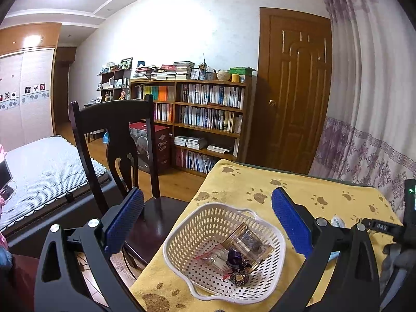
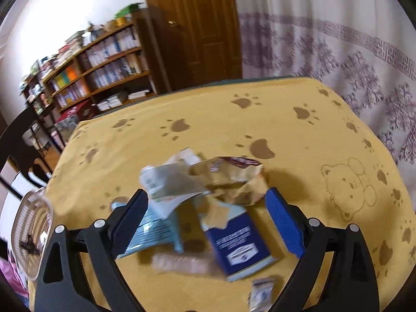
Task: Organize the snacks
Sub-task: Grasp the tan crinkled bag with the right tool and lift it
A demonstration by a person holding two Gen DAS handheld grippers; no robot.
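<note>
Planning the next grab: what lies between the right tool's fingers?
In the right wrist view, the open right tool straddles the snack pile: a dark blue packet, a light blue packet and crumpled wrappers.

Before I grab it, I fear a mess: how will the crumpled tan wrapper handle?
The crumpled tan wrapper looks thin and creased, so probably floppy and light. It overlaps the dark blue packet, so pushing may drag that along.

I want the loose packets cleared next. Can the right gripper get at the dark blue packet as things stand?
Probably yes: the right gripper is open, with the dark blue packet lying between its fingers. A crumpled wrapper overlaps its far end.
</note>
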